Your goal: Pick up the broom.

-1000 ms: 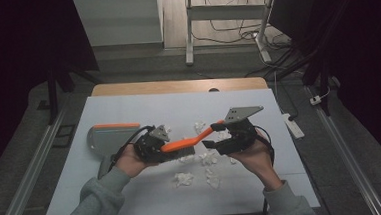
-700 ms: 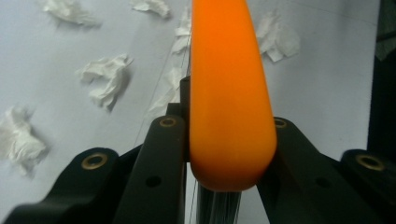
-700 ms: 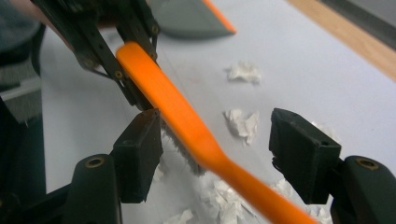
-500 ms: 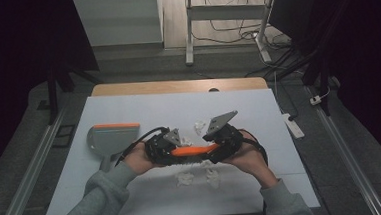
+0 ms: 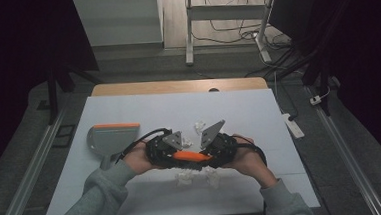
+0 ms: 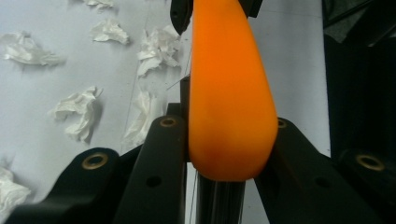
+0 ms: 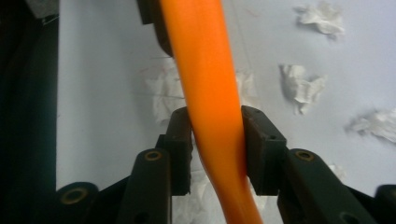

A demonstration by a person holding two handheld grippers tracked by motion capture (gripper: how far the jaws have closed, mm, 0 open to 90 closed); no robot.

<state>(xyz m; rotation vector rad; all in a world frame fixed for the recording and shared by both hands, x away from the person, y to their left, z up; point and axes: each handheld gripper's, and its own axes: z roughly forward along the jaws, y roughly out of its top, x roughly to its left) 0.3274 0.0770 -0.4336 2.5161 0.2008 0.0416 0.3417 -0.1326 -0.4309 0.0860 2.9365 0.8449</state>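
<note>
An orange handle (image 5: 191,156) lies level between my two grippers, low over the white table (image 5: 259,113). In the left gripper view its thick rounded end (image 6: 229,93) is clamped between the black jaws of my left gripper (image 6: 224,135). In the right gripper view its thinner part (image 7: 205,70) runs up between the jaws of my right gripper (image 7: 215,135), which is shut on it. From above, the left gripper (image 5: 168,151) and right gripper (image 5: 216,148) face each other closely. Whatever the handle belongs to is hidden by the grippers.
A grey dustpan (image 5: 111,137) with an orange edge lies to the left of my hands. Crumpled white paper scraps (image 5: 185,177) are scattered under and around the grippers, with more (image 6: 77,112) (image 7: 301,86) beside the jaws. The wooden far edge (image 5: 177,86) borders the table.
Both hands have drawn closer together and toward the table's near edge. The orange handle, tilted up to the right before, now lies level between the grippers.
</note>
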